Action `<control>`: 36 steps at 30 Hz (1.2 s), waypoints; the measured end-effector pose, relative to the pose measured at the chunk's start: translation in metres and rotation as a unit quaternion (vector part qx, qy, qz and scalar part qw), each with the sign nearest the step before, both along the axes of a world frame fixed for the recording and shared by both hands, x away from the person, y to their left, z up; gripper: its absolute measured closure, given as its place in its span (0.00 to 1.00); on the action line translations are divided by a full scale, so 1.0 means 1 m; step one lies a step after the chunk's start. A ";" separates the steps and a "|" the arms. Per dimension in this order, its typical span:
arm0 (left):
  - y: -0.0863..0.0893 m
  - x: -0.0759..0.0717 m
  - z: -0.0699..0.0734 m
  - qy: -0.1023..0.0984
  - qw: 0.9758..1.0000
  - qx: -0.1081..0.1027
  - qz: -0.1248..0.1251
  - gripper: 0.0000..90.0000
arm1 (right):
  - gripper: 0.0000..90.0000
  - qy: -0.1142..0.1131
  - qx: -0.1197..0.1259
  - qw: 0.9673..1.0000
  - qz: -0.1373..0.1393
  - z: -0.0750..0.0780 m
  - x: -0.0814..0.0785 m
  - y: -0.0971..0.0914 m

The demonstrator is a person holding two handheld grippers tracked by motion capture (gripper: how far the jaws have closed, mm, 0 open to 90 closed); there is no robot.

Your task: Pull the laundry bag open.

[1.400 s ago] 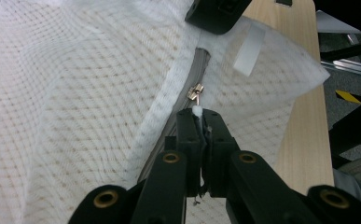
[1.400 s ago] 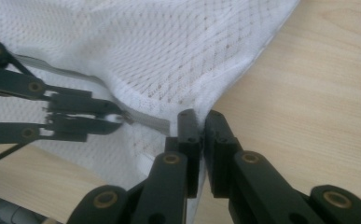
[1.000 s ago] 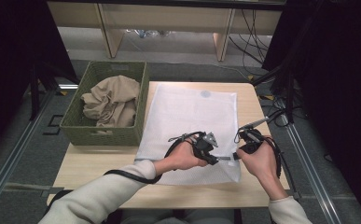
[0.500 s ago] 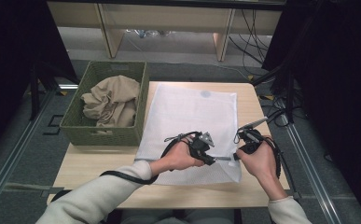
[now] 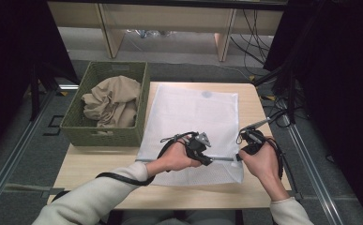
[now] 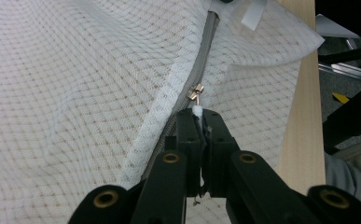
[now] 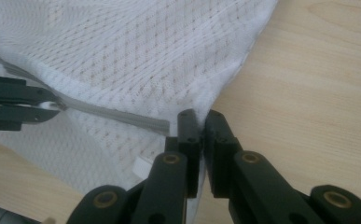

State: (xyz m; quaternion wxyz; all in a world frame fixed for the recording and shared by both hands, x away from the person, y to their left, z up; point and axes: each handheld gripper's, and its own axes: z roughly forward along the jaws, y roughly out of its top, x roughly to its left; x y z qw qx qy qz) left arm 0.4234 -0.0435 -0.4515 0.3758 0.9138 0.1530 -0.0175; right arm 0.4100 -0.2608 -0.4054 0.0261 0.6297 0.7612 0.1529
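No legible text, brand, number or sign anywhere, white tag [image 6: 253, 13] on the mesh laundry bag [image 5: 193, 117] beyond the left gripper's jaws blank as seen, round patch [image 5: 207, 94] at the bag's far end too small to read

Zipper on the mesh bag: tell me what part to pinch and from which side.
Pinch the small white pull tab behind the metal slider, approaching along the grey zipper line. The tab stands clear of the flat mesh bag; the left gripper grips it there.
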 end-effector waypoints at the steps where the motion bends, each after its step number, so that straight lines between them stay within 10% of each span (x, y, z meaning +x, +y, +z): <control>1: 0.001 0.000 0.000 -0.003 1.000 0.001 0.000 0.97 | 0.97 0.001 0.002 1.000 0.000 0.001 0.000 0.000; 36: 0.015 -0.001 0.004 -0.001 1.000 0.001 0.006 0.97 | 0.97 -0.003 -0.008 1.000 -0.001 -0.001 0.001 -0.002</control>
